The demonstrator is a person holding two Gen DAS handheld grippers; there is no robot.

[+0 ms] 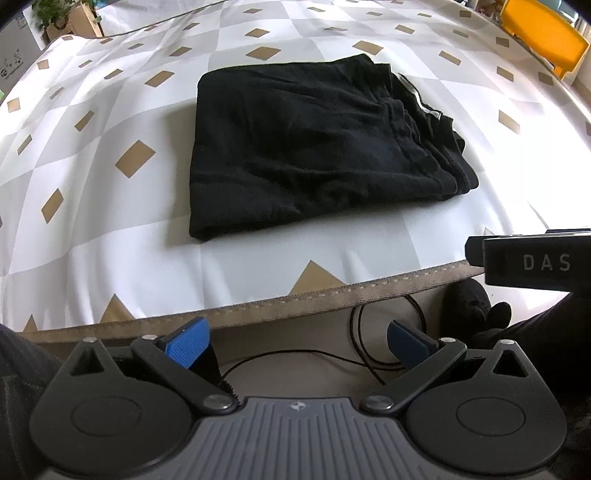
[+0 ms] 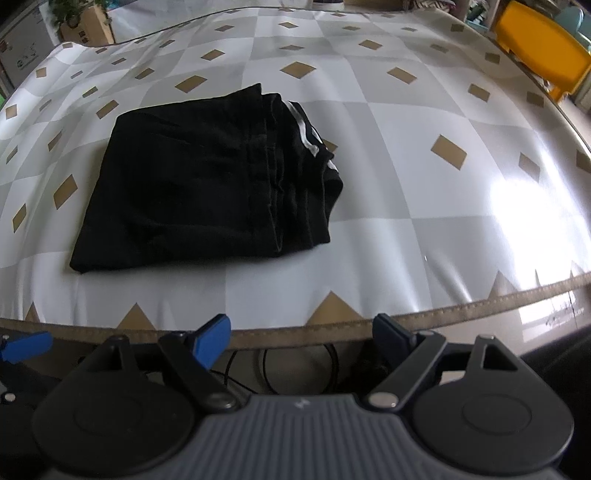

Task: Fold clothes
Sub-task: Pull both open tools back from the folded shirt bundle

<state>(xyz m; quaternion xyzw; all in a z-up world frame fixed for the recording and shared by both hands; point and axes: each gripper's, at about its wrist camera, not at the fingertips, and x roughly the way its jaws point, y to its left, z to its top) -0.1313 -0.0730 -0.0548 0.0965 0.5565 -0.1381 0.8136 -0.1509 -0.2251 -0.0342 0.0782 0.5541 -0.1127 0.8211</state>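
lying folded on the diamond-print tablecloth, black garment, both grippers' fingers spread empty, "das" on right gripper

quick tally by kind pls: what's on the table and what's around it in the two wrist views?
Folded black garment with a white stripe: 1
Checked white, grey and tan tablecloth: 1
Yellow plastic chair: 1
Cardboard box with a green plant: 1
Black cable on the floor: 1
Two-finger grippers, blue pads, both open and empty: 2, left gripper, right gripper
Total: 7
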